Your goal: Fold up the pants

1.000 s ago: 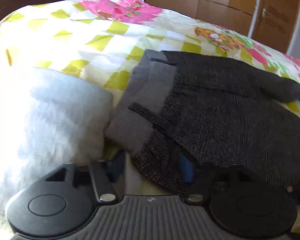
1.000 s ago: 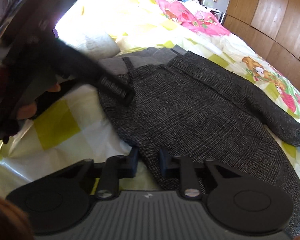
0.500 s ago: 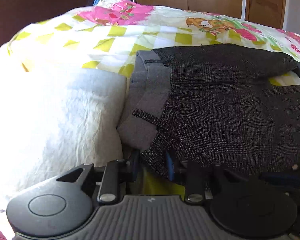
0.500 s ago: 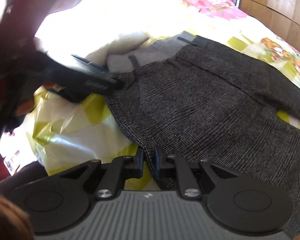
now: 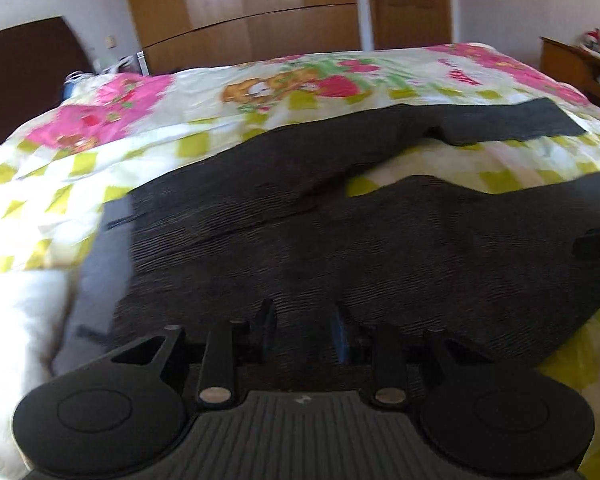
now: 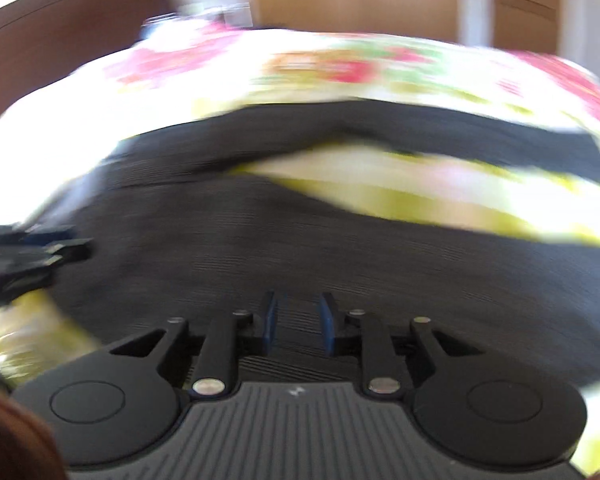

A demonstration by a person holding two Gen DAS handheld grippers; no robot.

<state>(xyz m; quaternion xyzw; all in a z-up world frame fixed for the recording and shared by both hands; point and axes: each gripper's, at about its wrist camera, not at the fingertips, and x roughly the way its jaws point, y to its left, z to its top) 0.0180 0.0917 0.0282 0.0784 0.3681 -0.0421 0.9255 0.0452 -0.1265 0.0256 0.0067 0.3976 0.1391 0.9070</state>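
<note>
Dark grey checked pants (image 5: 380, 240) lie spread across the bed, with the waistband to the left and the two legs running apart to the right. My left gripper (image 5: 303, 320) hovers over the hip part. Its fingers stand apart with cloth showing between them, and the pads do not press on it. The right wrist view is blurred. In it my right gripper (image 6: 298, 316) is over the same pants (image 6: 300, 240), its jaws opening, blue pads (image 6: 269, 316) apart with fabric in the gap. Each gripper shows at the edge of the other's view: right gripper (image 5: 598, 246), left gripper (image 6: 32, 256).
The bed has a yellow-checked, pink-flowered spread (image 5: 220, 92). A white pillow (image 5: 16, 320) lies left of the waistband. Behind stand a wooden wardrobe (image 5: 260, 20), a door (image 5: 412, 0) and a dark headboard (image 5: 16, 76). A wooden side unit (image 5: 572, 64) is at the right.
Both grippers have swung from the pants' near edge to above the cloth and rolled level. The right jaws, nearly shut on the hem half a second ago, now stand wider.
</note>
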